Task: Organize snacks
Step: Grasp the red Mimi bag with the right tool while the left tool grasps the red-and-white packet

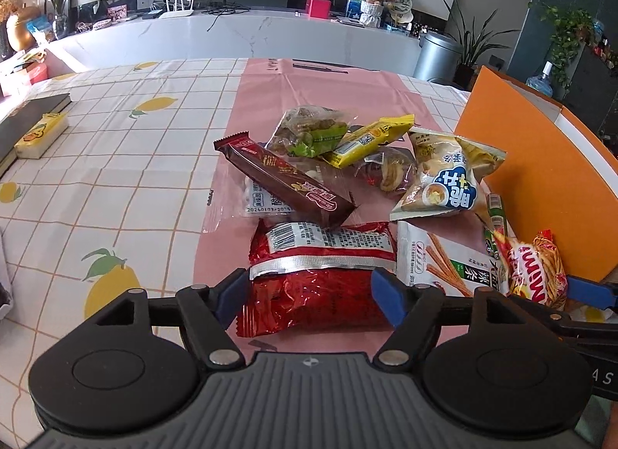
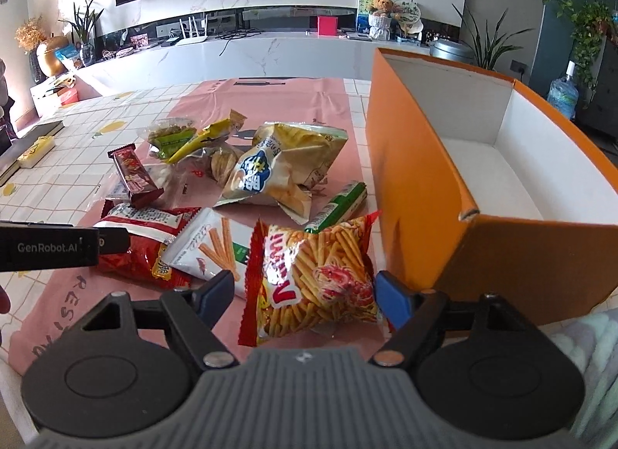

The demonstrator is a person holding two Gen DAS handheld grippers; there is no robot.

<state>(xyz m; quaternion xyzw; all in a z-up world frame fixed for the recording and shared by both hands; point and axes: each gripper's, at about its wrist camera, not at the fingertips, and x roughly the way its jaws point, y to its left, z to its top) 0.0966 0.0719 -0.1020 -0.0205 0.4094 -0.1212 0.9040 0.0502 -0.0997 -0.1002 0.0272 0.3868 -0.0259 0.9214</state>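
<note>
A heap of snack packs lies on a pink mat (image 1: pixel 309 82). My left gripper (image 1: pixel 311 294) is open and straddles a red foil bag (image 1: pixel 316 294), its blue pads beside the bag's two edges. My right gripper (image 2: pixel 303 292) is open around a red-and-yellow bag of shrimp sticks (image 2: pixel 313 283); the right pad is at the bag's edge and a small gap shows at the left pad. An open orange box (image 2: pixel 417 178) with a white inside stands just right of the heap. Behind lie a brown bar (image 1: pixel 286 178), a chip bag (image 1: pixel 444 174) and a white stick-snack bag (image 1: pixel 436 259).
Farther back in the heap are a clear bag of nuts (image 1: pixel 309 128), a yellow packet (image 1: pixel 370 140) and a green stick pack (image 2: pixel 340 205). A lemon-print tablecloth (image 1: pixel 116 163) spreads to the left, with a black book (image 1: pixel 23 120) and a yellow box (image 1: pixel 42 136) at its far edge.
</note>
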